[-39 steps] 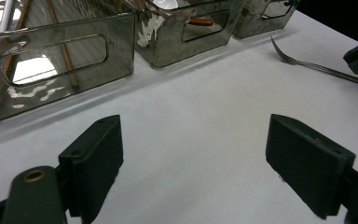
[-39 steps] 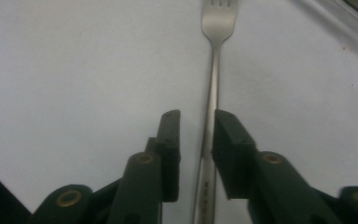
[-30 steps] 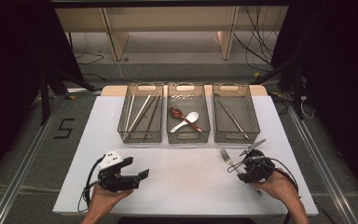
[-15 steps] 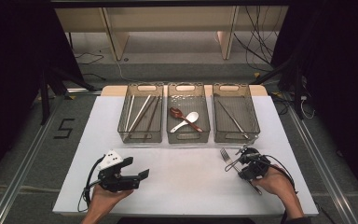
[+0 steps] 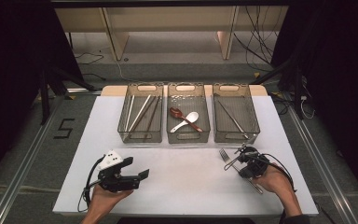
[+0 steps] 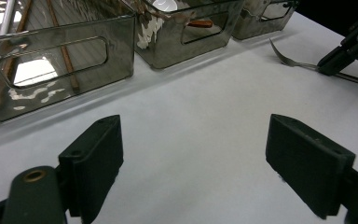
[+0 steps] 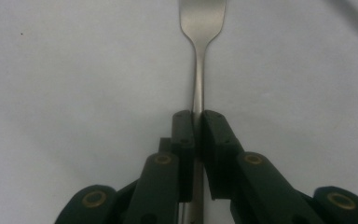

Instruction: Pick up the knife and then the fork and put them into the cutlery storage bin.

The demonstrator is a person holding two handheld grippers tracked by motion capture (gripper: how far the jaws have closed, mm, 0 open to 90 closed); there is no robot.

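Closing over the last second, the right claw (image 7: 198, 122) now pinches the fork (image 7: 200, 28) by its handle on the counter (image 5: 186, 186); tines point to 12 o'clock along the jaws. Left claw (image 6: 214, 154) gapes wide, idle at 9 o'clock across the counter.

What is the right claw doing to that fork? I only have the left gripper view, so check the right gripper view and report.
Observer: The right claw has just been closing, and its jaws now pinch the fork on its handle, just below the neck, with the tines pointing away from the claw.
Operator: Now read me the right-hand bin from the high view.
Observer: The right-hand bin holds one long thin metal utensil lying diagonally; it is too small to tell what kind.
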